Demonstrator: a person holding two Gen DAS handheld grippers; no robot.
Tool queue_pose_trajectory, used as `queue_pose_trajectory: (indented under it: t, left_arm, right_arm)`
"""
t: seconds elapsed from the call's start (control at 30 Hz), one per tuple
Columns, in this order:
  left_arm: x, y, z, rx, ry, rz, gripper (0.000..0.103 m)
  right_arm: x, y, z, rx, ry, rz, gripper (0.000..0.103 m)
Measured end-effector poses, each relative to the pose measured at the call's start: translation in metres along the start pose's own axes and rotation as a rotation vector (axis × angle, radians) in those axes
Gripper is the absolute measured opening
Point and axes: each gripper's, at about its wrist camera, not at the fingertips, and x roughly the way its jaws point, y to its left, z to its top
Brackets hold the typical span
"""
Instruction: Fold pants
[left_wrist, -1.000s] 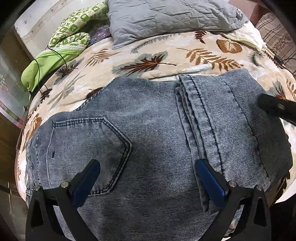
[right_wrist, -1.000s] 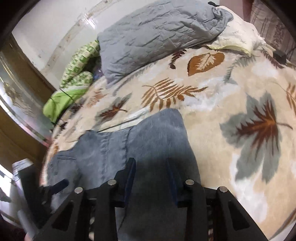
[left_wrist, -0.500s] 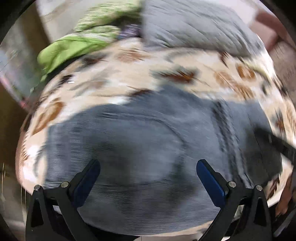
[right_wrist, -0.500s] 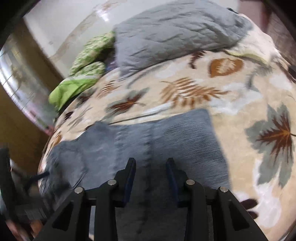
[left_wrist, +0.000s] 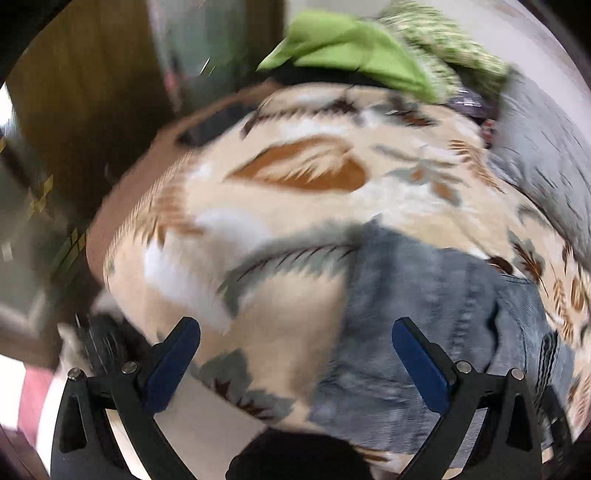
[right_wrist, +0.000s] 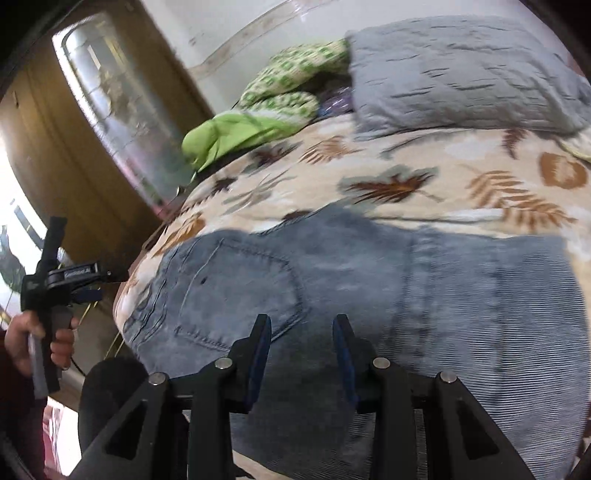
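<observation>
jeans, a folded bundle of faded blue denim, lie on the leaf-print blanket; left gripper, wide open and empty, has swung off them; right gripper, part-open, holds nothing — folding looks finished.

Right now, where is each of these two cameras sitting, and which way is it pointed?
Left wrist: on the left gripper, looking down at the leaf-print blanket and the jeans at right; only its own wide-apart jaws show.
Right wrist: on the right gripper, looking across the jeans toward the grey pillow; its jaws and a hand holding the left gripper show.
Shared: jeans, blanket, green cloth, pillow.
</observation>
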Motion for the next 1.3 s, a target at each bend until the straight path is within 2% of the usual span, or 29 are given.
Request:
queue_pose_trajectory:
  t: [0.13,0.3,0.4,0.53,0.6,0.77,0.8,0.83,0.9,1.03,1.13,1.3]
  left_arm:
    - [0.020,0.011,-0.008,-0.039,0.071,-0.024,0.103]
    - [0.035,-0.006,-0.019,0.007,0.161,-0.163,0.103]
    - [0.047,-0.011,-0.023,0.006,0.219,-0.189,0.103]
    - [0.059,-0.014,-0.028,-0.011,0.309,-0.321,0.103]
    - [0.062,-0.018,-0.030,0.006,0.315,-0.322,0.102]
    - [0.062,-0.021,-0.029,0.000,0.306,-0.326,0.086]
    - [0.060,-0.023,-0.029,0.007,0.302,-0.334,0.079]
    - [0.058,-0.027,-0.030,0.006,0.299,-0.344,0.067]
    - [0.055,-0.027,-0.027,0.002,0.289,-0.353,0.061]
    - [0.050,-0.032,-0.026,-0.005,0.270,-0.391,0.037]
    - [0.035,-0.040,-0.026,0.021,0.229,-0.395,0.028]
    - [0.009,-0.064,-0.018,0.079,0.143,-0.413,0.025]
  right_arm:
    - [0.015,0.012,-0.003,-0.029,0.036,0.014,0.038]
    - [0.026,0.015,-0.005,-0.027,0.060,0.017,0.038]
    - [0.027,0.015,-0.005,-0.023,0.064,0.017,0.038]
    - [0.028,0.009,-0.005,-0.004,0.075,0.006,0.038]
    - [0.029,0.006,-0.005,0.008,0.077,0.005,0.038]
    - [0.027,0.005,-0.003,0.011,0.068,0.005,0.038]
    - [0.027,0.004,-0.003,0.008,0.068,0.002,0.038]
    - [0.027,0.005,-0.003,0.007,0.067,0.001,0.038]
    - [0.026,0.004,-0.003,0.011,0.065,-0.001,0.038]
    - [0.025,0.003,-0.003,0.017,0.058,-0.004,0.038]
    - [0.024,0.002,-0.004,0.016,0.054,-0.006,0.038]
    - [0.023,0.004,-0.003,0.006,0.036,0.000,0.038]
